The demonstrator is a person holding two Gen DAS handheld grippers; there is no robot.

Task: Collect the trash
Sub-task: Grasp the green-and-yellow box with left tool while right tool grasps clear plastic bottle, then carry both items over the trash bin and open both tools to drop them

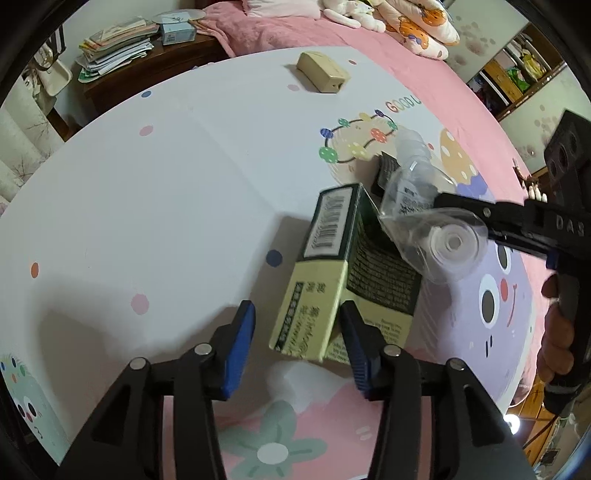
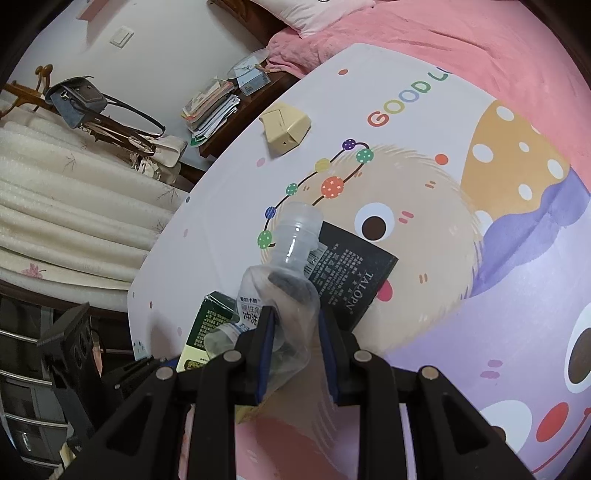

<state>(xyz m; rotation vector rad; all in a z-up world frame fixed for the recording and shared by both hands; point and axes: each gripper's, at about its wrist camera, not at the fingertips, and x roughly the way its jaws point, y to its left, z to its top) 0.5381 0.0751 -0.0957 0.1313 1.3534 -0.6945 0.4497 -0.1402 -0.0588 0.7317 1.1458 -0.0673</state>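
Note:
A green and cream carton (image 1: 332, 273) stands tilted on the cartoon bed sheet (image 1: 147, 184), between the blue pads of my left gripper (image 1: 297, 317). The right pad touches its corner, while a gap shows at the left pad, so that gripper is open. My right gripper (image 2: 295, 332) is shut on a crushed clear plastic bottle (image 2: 291, 254), held above the carton (image 2: 207, 325). The left wrist view shows that bottle (image 1: 417, 221) in the right gripper (image 1: 465, 218). A black box marked TALOPN (image 2: 351, 277) lies flat behind the bottle.
A small cream box (image 1: 323, 70) lies farther up the sheet. A wooden nightstand (image 1: 147, 70) with stacked papers stands beside the bed. Pillows and a plush toy (image 1: 354, 14) lie at the head. A grey bag (image 2: 79, 98) hangs on a rack.

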